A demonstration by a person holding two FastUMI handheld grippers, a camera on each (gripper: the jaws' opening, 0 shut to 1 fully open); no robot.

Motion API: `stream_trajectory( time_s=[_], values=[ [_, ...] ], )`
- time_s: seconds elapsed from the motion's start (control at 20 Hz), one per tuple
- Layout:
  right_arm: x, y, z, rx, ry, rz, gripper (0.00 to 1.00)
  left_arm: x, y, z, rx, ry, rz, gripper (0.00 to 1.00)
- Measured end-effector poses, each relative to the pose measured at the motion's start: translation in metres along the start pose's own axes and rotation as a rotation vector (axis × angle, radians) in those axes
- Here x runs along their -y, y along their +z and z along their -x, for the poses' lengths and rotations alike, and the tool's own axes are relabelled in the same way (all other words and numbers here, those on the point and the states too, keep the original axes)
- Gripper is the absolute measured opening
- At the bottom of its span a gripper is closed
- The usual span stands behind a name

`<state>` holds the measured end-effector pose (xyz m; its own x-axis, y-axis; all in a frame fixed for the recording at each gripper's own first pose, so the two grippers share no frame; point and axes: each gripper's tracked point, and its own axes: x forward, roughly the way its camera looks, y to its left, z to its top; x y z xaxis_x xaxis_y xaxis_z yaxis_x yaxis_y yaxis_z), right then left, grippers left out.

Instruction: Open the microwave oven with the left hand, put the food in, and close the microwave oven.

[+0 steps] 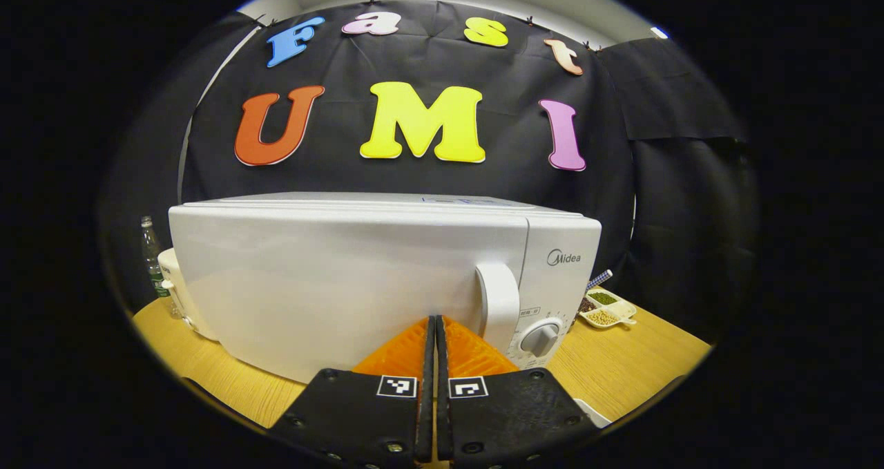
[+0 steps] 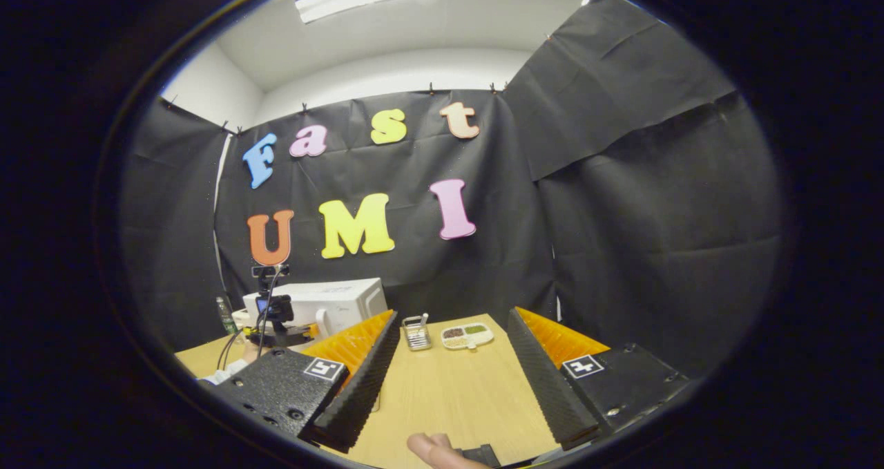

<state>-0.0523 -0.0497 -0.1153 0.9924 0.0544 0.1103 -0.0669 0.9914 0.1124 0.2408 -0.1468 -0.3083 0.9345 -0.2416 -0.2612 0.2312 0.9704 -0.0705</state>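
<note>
The fingers of the left gripper (image 1: pixel 435 331) are pressing together with nothing between them in the left gripper view, pointing at the front of the white box-shaped microwave oven (image 1: pixel 345 275), which is standing on the pale wooden surface (image 1: pixel 621 365). The oven door is sitting shut, and its white curved plastic handle (image 1: pixel 498 304) is standing just to the right of the fingertips, apart from them. Below the handle a round white dial (image 1: pixel 540 338) is showing. To the right of the oven a white divided dish of beans and grains (image 1: pixel 606 308) is lying on the surface, and at the far left a clear plastic bottle (image 1: pixel 153 256) is standing behind the oven.

In the right gripper view, the fingers of the right gripper (image 2: pixel 449 348) are standing wide apart and holding nothing, hovering over the surface well back from everything. The microwave oven (image 2: pixel 331 303) is sitting far off to the left, with the other gripper (image 2: pixel 276 317) in front of it, and the divided dish (image 2: pixel 467 336) is lying farther along the surface, beside a small metal tray (image 2: pixel 416 332). A fingertip (image 2: pixel 431 448) is showing at the bottom edge.

The opening step appears to be in hand, not yet begun. Next, the left fingers likely need to spread, shift right around the handle, close on it and pull the door outward.
</note>
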Motion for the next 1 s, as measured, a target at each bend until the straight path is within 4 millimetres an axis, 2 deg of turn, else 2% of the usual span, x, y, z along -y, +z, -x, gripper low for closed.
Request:
stream_trajectory(
  time_s=[0.1,0.15,0.3,0.35,0.4,0.5,0.55,1.0],
  values=[
    [-0.007,0.0,0.003,-0.018,0.003,0.019,1.0,-0.007,-0.023,0.018,-0.092,-0.007,0.005,0.01],
    [-0.011,0.003,0.007,-0.02,0.006,0.024,1.0,-0.008,-0.025,0.024,-0.09,-0.007,0.008,0.01],
    [-0.021,0.007,0.01,-0.021,0.005,0.025,1.0,-0.018,-0.015,0.062,-0.049,-0.003,0.031,0.02],
    [-0.026,0.007,0.011,-0.023,0.005,0.031,1.0,-0.021,-0.012,0.076,-0.046,0.004,0.032,0.34],
    [-0.029,0.008,0.011,-0.029,0.0,0.039,1.0,-0.025,-0.007,0.09,-0.048,0.017,0.025,0.27],
    [-0.037,0.011,0.012,-0.031,0.003,0.061,1.0,-0.031,0.003,0.123,-0.026,0.044,0.032,0.72],
    [-0.044,0.014,0.013,-0.03,0.012,0.069,1.0,-0.039,0.019,0.135,0.002,0.075,0.023,0.94],
    [-0.081,0.041,0.01,-0.006,0.029,0.134,1.0,-0.053,0.108,0.271,0.135,0.145,0.049,0.93]
  ],
)
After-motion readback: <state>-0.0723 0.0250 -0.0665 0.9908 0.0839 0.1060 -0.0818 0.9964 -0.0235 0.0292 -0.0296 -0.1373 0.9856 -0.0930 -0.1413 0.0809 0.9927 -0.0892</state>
